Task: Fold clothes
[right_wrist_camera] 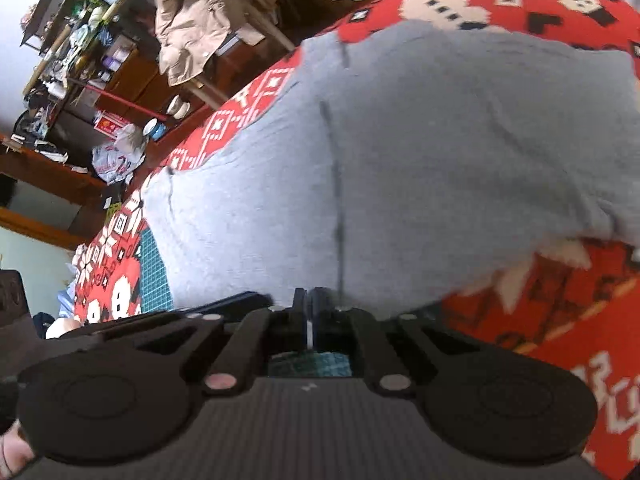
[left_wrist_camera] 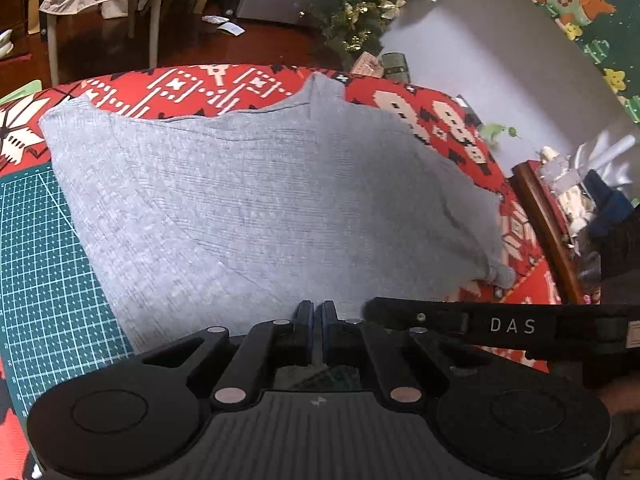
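up close in the left wrist view, the left gripper (left_wrist_camera: pixel 317 309) has its jaws drawn together at the near hem of the grey garment (left_wrist_camera: pixel 256 208), pinching the cloth edge. the garment lies spread over a red patterned cloth (left_wrist_camera: pixel 208 88), partly over a green cutting mat (left_wrist_camera: pixel 36 248) on the left. the right gripper's black arm (left_wrist_camera: pixel 500 326) reaches in from the right.

from the right wrist view, the right gripper (right_wrist_camera: pixel 309 300) is likewise closed on the grey garment's (right_wrist_camera: pixel 420 152) near edge. a dark seam (right_wrist_camera: pixel 334 184) runs up the fabric. a beige coat (right_wrist_camera: pixel 192 24) hangs behind.
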Tool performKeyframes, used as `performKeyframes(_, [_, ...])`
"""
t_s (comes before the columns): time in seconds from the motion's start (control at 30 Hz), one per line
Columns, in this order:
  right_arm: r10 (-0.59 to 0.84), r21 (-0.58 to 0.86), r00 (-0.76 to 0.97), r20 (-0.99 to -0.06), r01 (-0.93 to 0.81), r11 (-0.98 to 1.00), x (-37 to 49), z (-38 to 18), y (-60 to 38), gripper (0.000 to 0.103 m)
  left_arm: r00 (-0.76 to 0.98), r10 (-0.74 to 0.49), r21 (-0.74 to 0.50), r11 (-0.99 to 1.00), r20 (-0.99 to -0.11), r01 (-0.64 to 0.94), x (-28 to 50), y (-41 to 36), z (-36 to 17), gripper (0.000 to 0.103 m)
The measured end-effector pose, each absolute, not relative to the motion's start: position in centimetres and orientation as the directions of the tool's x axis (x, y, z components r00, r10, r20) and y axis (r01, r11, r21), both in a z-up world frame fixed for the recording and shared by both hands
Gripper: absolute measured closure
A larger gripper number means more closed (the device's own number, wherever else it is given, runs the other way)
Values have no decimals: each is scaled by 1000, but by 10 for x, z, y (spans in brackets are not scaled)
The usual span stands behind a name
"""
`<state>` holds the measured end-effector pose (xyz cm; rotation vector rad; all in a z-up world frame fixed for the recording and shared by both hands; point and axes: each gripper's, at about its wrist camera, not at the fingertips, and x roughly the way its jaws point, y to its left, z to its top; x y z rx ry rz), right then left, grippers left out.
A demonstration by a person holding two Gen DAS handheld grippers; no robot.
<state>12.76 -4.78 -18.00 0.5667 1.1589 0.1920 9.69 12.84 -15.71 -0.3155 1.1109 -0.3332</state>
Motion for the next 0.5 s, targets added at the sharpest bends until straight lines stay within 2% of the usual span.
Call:
performKeyframes(0.03, [413, 501, 400, -818, 142, 854, 126, -177, -50, 94, 409, -412, -407, 907, -814, 106, 95, 128, -154, 99])
performKeyframes(0.13, [415, 505, 417, -809, 130, 853, 123, -164, -53, 94, 445, -394, -412, 909, -804, 60, 91, 135, -143, 99])
performKeyframes(0.3, [454, 534, 435, -778, 76, 842, 134, -136, -43, 94, 545, -314, -432, 897, -778, -99, 91, 177, -122, 99])
performKeyframes(0.5, [528, 560, 401, -749, -44, 827, 181, -126, 18, 94, 612, -225, -457, 852, -758, -253, 105, 238, -119, 99])
